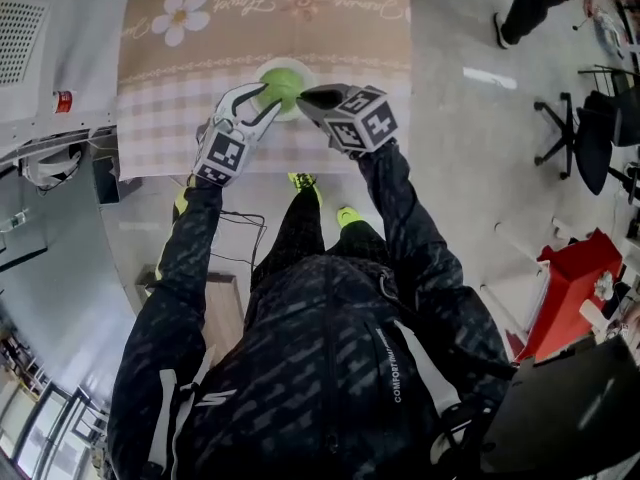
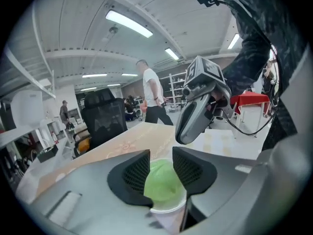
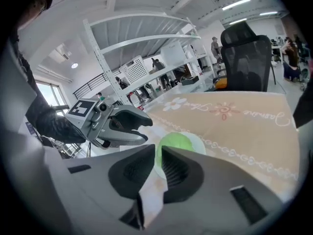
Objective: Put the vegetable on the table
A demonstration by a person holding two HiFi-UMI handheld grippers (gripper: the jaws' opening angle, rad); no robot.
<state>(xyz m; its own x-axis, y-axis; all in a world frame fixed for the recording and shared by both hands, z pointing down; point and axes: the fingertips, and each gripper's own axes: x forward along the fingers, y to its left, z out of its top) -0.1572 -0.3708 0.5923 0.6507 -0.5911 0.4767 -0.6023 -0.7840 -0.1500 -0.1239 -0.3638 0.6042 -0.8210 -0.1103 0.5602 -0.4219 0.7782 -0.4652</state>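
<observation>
A round green vegetable sits in a small white plate near the front edge of a table with a beige flowered cloth. My left gripper comes from the left. In the left gripper view its pads press both sides of the vegetable, above the plate. My right gripper meets the plate's right edge. In the right gripper view its jaws are almost together, pinching the plate's near rim, with the vegetable just beyond them.
A white cabinet with a grille stands left of the table. Black office chairs and a red box are at the right. A person's legs show at the top right. A cable lies on the floor.
</observation>
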